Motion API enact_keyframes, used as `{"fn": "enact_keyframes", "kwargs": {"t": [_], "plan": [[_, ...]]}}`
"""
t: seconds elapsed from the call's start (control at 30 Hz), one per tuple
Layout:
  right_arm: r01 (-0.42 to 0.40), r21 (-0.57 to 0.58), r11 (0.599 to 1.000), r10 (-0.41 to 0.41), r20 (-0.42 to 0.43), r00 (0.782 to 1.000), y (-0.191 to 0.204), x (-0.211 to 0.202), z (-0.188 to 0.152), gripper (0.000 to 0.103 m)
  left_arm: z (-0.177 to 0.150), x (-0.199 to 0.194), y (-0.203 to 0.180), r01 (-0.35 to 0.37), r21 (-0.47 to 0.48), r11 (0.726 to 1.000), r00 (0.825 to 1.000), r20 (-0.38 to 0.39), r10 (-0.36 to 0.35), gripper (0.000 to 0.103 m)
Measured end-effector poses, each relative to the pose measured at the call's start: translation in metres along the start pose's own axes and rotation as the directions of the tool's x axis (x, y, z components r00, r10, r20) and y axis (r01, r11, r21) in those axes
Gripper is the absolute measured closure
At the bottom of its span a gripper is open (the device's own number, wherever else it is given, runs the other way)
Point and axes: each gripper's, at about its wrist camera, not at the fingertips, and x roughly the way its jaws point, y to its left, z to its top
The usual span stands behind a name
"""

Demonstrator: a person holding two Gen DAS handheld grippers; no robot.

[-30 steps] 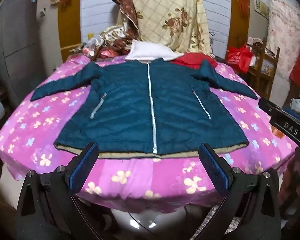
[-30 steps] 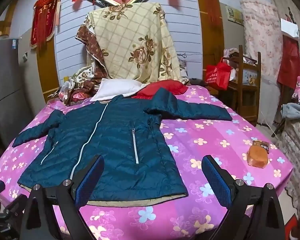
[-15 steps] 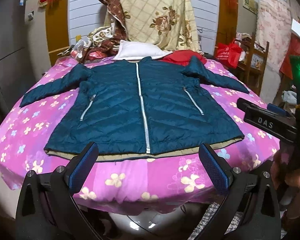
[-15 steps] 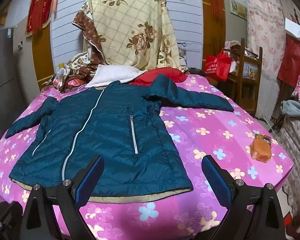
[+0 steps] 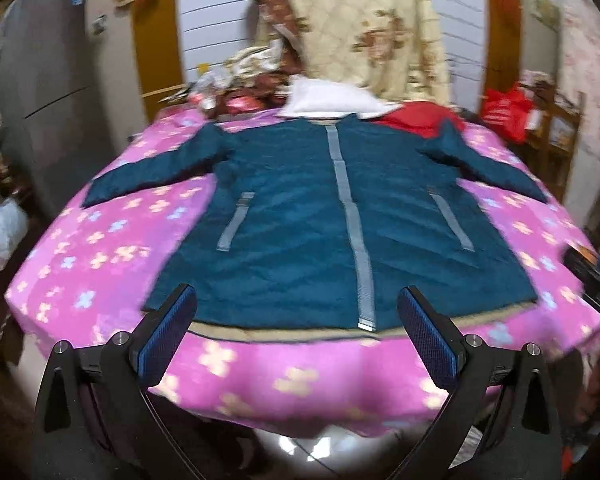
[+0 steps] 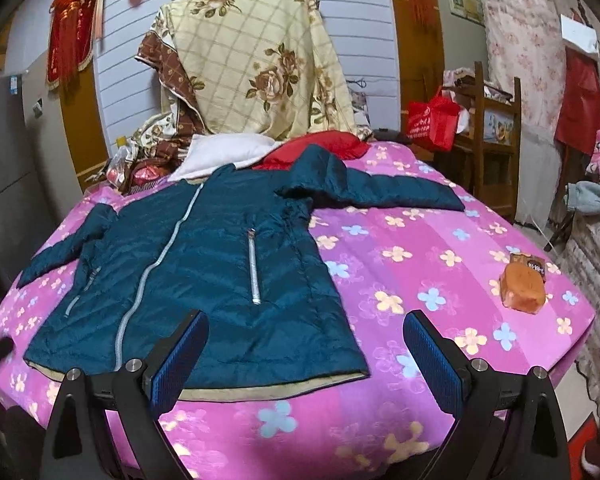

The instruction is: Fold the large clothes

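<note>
Teal puffer jacket lies flat, zipped, front up on the pink floral bedspread, sleeves spread out to both sides, hem nearest both grippers. Left gripper has closed in since a second ago: hem now sits right behind its fingertips, view motion-blurred, so it's moving fast. Jaws spread wide, holding nothing. Right gripper also released and empty, hovering just short of the hem's right corner, slightly nearer than before. Orange packet sits well off to its right. Nothing folded yet; likely approach for first grab at hem or sleeve.
</note>
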Motion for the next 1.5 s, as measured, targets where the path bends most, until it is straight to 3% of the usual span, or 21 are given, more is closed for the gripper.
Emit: {"fn": "enact_keyframes", "kwargs": {"t": [0.17, 0.23, 0.33, 0.53, 0.77, 0.8, 0.83, 0.87, 0.9, 0.93, 1.0, 1.07, 1.27, 1.43, 1.5], "plan": [[0.013, 0.009, 1.000, -0.012, -0.083, 0.996, -0.031, 0.037, 0.001, 0.007, 0.022, 0.051, 0.067, -0.070, -0.161, 0.985, 0.992, -0.113, 0.052, 0.002], [0.014, 0.027, 1.000, -0.011, -0.137, 0.991, -0.043, 0.053, 0.000, 0.018, 0.026, 0.071, 0.094, -0.085, -0.211, 0.974, 0.988, -0.143, 0.055, 0.002], [-0.030, 0.070, 0.997, 0.044, -0.213, 0.976, -0.056, 0.075, -0.002, 0.019, 0.023, 0.102, 0.127, -0.086, -0.249, 0.965, 0.982, -0.185, 0.040, 0.002], [-0.080, 0.124, 0.989, 0.115, -0.308, 0.944, -0.062, 0.116, -0.004, 0.019, 0.008, 0.157, 0.174, -0.048, -0.364, 0.930, 0.963, -0.264, -0.053, 0.002], [-0.129, 0.142, 0.981, 0.174, -0.369, 0.913, -0.049, 0.154, 0.000, 0.020, -0.001, 0.197, 0.172, 0.024, -0.451, 0.892, 0.926, -0.325, -0.189, 0.005], [-0.132, 0.146, 0.980, 0.179, -0.372, 0.911, -0.047, 0.157, -0.001, 0.031, -0.002, 0.198, 0.166, 0.023, -0.438, 0.899, 0.924, -0.334, -0.186, 0.011], [-0.145, 0.155, 0.977, 0.194, -0.375, 0.906, -0.045, 0.159, -0.001, 0.041, 0.001, 0.199, 0.161, 0.007, -0.398, 0.917, 0.929, -0.337, -0.153, 0.036], [-0.157, 0.162, 0.974, 0.209, -0.384, 0.899, -0.043, 0.162, -0.002, 0.061, 0.002, 0.198, 0.153, -0.009, -0.353, 0.936, 0.927, -0.355, -0.125, 0.047], [-0.171, 0.174, 0.970, 0.228, -0.401, 0.887, -0.040, 0.164, -0.005, 0.069, 0.003, 0.197, 0.147, -0.018, -0.329, 0.944, 0.923, -0.368, -0.111, 0.065], [-0.172, 0.172, 0.970, 0.229, -0.402, 0.887, -0.039, 0.164, -0.005, 0.074, 0.002, 0.193, 0.144, -0.010, -0.333, 0.943, 0.920, -0.373, -0.122, 0.075], [-0.183, 0.163, 0.969, 0.235, -0.402, 0.885, -0.038, 0.158, -0.007, 0.086, -0.001, 0.183, 0.140, -0.011, -0.354, 0.935, 0.914, -0.382, -0.134, 0.083], [-0.197, 0.174, 0.965, 0.252, -0.401, 0.881, -0.041, 0.144, -0.012, 0.090, -0.006, 0.169, 0.135, -0.007, -0.350, 0.937, 0.913, -0.385, -0.137, 0.086], [-0.200, 0.195, 0.960, 0.264, -0.401, 0.877, -0.060, 0.109, -0.034, 0.091, -0.034, 0.124, 0.122, -0.028, -0.296, 0.955, 0.932, -0.353, -0.082, 0.086], [-0.186, 0.197, 0.963, 0.248, -0.361, 0.899, -0.073, 0.083, -0.031, 0.091, -0.036, 0.100, 0.134, -0.030, -0.341, 0.940, 0.950, -0.303, -0.079, 0.079], [-0.150, 0.198, 0.969, 0.209, -0.326, 0.922, -0.082, 0.070, -0.022, 0.083, -0.031, 0.089, 0.137, -0.042, -0.341, 0.939, 0.961, -0.272, -0.056, 0.078]]}}
